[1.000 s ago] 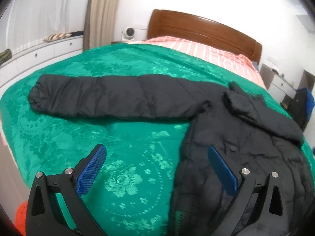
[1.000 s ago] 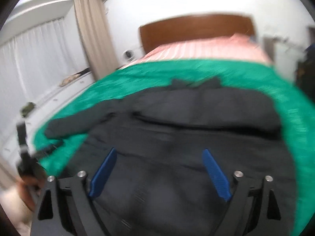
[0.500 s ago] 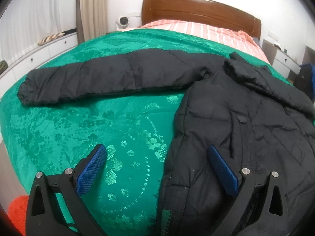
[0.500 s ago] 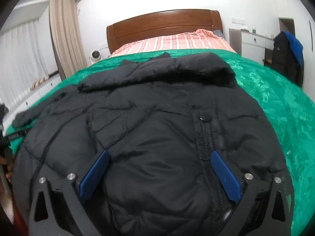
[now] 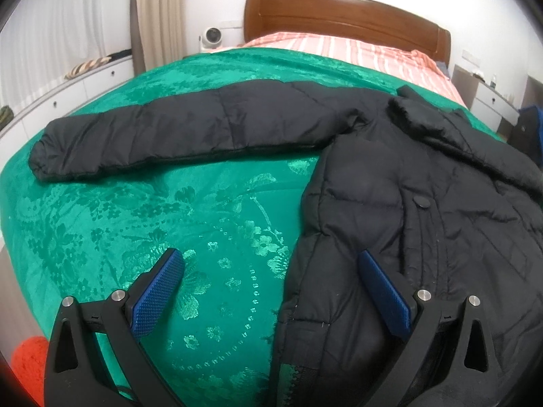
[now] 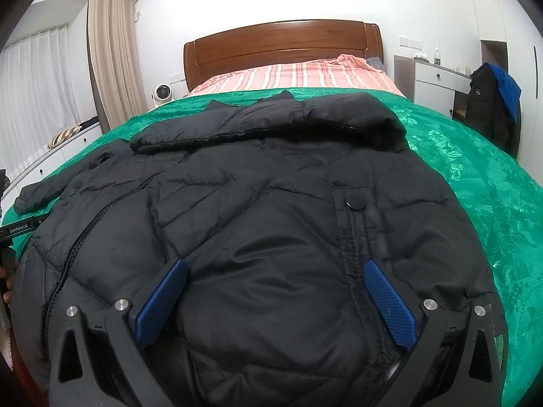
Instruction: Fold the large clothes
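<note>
- Jacket (image 6: pixel 271 237): black, quilted and puffy, lying front-up on the bed with its collar toward the headboard (image 6: pixel 281 45). One sleeve (image 5: pixel 169 135) is stretched out flat to the side across the blanket; the other looks folded over the chest, though I cannot be sure.
- Handling, as I judge it: soft, bulky and light for its size. The smooth shell will likely slip, and the padding will spring back, so folds may not stay without pressing.
- Where to take hold: a pinch of shell and padding together at the hem corners or side seam, or at the cuff of the outstretched sleeve. The zip edge (image 5: pixel 288 308) is firmer than the open panels.
- My left fingers (image 5: pixel 271 291): spread wide, holding nothing, straddling the jacket's side edge, with one finger over the blanket and one over the jacket.
- My right fingers (image 6: pixel 275 291): have just been opening and now stand wide, low over the lower front near the snap (image 6: pixel 354 200); quilted fabric lies between them, ungripped.
- Blanket (image 5: pixel 152 237): green, flower-patterned, covering the bed beneath the jacket; striped pink bedding (image 6: pixel 288 76) shows beyond it.
- Containers: white drawers (image 5: pixel 85 81) run along the wall, all shut, so the contents are unseen.
</note>
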Available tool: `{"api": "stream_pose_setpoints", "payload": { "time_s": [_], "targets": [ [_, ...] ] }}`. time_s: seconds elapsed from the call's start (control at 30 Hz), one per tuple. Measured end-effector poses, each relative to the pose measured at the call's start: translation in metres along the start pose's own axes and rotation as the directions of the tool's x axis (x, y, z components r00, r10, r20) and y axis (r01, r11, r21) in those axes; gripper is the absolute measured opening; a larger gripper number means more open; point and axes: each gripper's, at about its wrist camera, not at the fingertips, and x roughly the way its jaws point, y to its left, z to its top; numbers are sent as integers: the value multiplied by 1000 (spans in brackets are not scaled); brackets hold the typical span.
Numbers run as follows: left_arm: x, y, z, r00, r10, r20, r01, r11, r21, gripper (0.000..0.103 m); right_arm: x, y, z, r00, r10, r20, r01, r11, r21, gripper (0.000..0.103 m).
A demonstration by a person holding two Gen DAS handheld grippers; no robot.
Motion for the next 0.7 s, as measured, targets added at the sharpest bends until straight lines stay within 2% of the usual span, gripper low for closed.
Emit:
{"api": "stream_pose_setpoints", "payload": {
  "time_s": [0.7],
  "targets": [
    [1, 1, 0, 1000, 4, -2, -4, 1000, -2, 103, 0, 1, -1, 1000, -4, -2, 4, 1000, -3, 103]
  ]
}}
